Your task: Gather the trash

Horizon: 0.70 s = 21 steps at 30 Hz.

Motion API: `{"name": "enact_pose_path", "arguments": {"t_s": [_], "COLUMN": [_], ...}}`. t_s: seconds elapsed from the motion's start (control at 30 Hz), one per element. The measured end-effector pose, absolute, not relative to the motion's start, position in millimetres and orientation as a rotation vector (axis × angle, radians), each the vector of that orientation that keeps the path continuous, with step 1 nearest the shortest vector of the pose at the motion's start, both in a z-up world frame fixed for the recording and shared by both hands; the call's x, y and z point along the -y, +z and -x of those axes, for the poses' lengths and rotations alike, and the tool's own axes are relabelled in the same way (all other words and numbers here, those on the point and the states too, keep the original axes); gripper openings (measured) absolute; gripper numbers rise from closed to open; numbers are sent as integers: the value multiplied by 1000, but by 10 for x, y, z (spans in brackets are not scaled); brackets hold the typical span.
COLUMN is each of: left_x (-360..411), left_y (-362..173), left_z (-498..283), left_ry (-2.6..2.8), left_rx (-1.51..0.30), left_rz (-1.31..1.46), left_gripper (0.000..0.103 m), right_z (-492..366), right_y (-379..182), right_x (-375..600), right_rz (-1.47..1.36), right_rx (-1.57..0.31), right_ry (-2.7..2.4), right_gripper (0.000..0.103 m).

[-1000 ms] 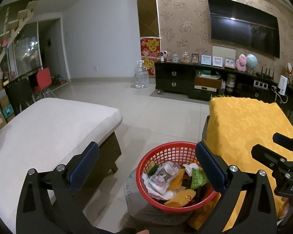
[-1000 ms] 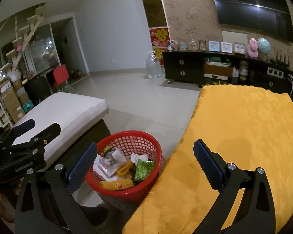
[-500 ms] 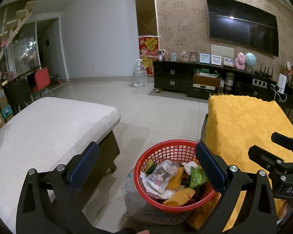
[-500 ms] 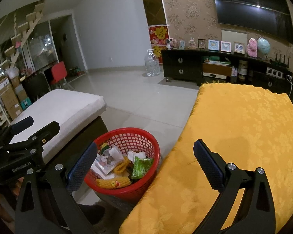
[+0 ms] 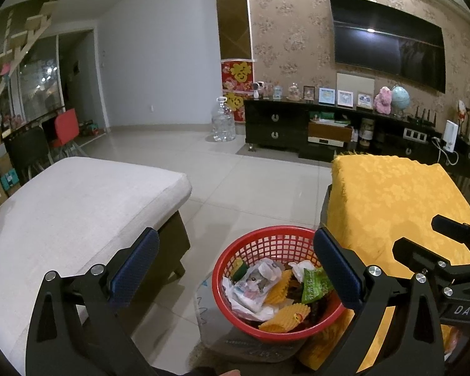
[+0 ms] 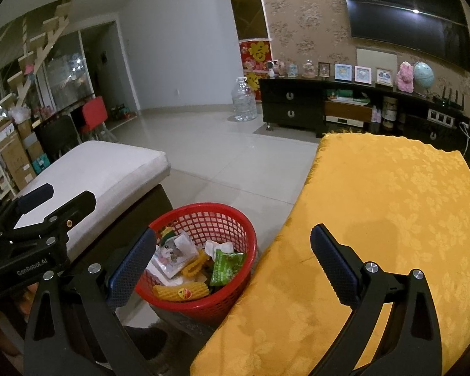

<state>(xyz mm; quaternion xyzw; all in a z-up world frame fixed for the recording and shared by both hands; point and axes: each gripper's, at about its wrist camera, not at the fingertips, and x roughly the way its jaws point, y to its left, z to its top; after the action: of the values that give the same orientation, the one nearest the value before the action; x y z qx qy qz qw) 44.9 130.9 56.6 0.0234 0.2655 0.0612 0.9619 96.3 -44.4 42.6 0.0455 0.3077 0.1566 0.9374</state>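
Compared with the frame 1 s earlier, both cameras are raised slightly and tilted upward: more of the television [image 5: 388, 47] is seen, and the red basket [image 5: 268, 241] appears a little lower and nearer. The basket contents are unchanged.

The left gripper [image 5: 235, 269] is held released, with both blue pads spread wide and nothing between them. The right gripper [image 6: 233, 260] is likewise released and empty, held over the near edge of the yellow cloth [image 6: 391, 203].

The red basket is located on the floor, between the white cushion [image 5: 72, 200] on the left and the yellow cloth on the right, touching the cloth. It is a round mesh basket filled with a green packet [image 6: 227, 266], yellow foam netting [image 6: 181, 291], white paper and a clear wrapper.
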Motion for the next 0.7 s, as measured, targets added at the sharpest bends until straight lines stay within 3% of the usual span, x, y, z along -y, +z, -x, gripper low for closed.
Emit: {"name": "enact_pose_path", "arguments": {"t_s": [0.7], "left_x": [-1319], "left_y": [526], "left_z": [-502], "left_ry": [110], "left_rx": [-562], "left_rz": [-25], "left_gripper": [95], "right_z": [-956], "right_y": [422], "right_x": [446], "right_rz": [-89], "right_rx": [-631], "right_ry": [320], "right_gripper": [96]}}
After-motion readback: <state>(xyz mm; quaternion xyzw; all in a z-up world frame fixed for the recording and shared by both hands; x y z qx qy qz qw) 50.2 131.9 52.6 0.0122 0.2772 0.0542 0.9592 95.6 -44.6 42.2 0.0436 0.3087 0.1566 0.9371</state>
